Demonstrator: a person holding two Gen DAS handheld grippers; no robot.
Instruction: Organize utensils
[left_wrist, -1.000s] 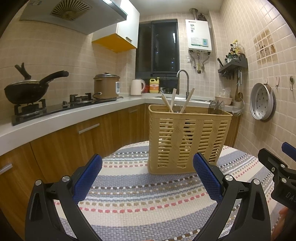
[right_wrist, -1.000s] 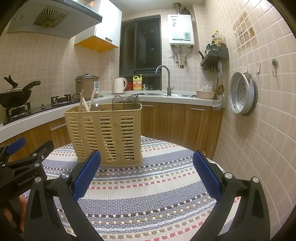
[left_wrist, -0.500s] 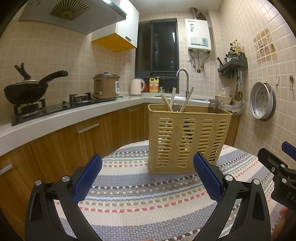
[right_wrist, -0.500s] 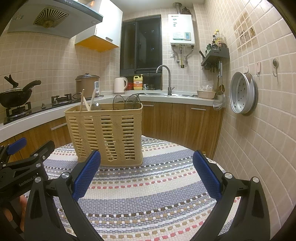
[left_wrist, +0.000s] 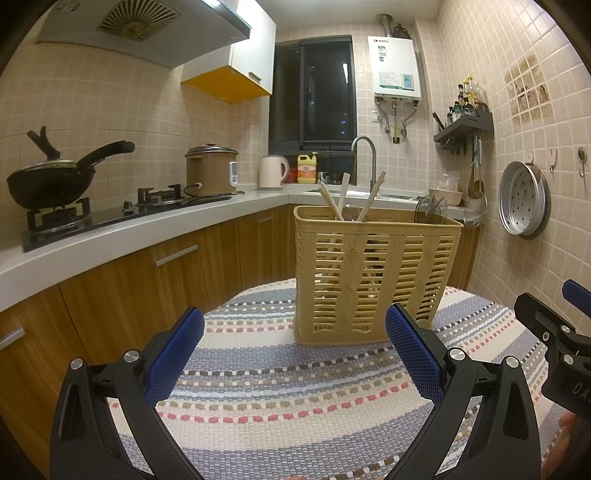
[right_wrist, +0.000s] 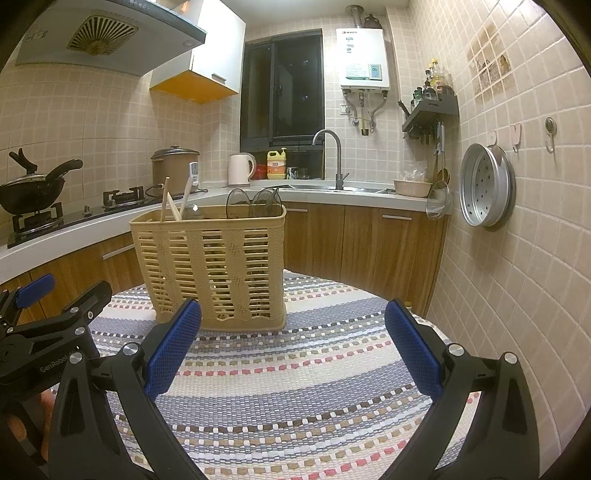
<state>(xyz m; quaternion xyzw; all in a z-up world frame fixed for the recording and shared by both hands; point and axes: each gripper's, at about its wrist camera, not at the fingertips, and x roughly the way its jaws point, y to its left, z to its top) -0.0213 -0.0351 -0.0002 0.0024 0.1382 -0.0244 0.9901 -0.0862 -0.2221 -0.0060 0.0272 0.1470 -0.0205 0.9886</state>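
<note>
A tan slatted utensil basket (left_wrist: 373, 277) stands on a round table with a striped woven cloth (left_wrist: 295, 398). Wooden chopsticks (left_wrist: 345, 197) and dark ladle or skimmer heads (left_wrist: 430, 208) stick out of its top. It also shows in the right wrist view (right_wrist: 214, 266), with chopsticks (right_wrist: 173, 201) and skimmers (right_wrist: 255, 203). My left gripper (left_wrist: 295, 343) is open and empty, a little short of the basket. My right gripper (right_wrist: 293, 343) is open and empty, to the basket's right.
A counter (left_wrist: 110, 236) with a stove, a wok (left_wrist: 51, 184), a rice cooker (left_wrist: 210, 170) and a kettle runs behind the table. A sink tap (right_wrist: 330, 155) is at the back. A metal steamer tray (right_wrist: 485, 184) hangs on the right tiled wall.
Both views have shifted only slightly. The basket sits a touch further right in the right wrist view. Both grippers stay open.
</note>
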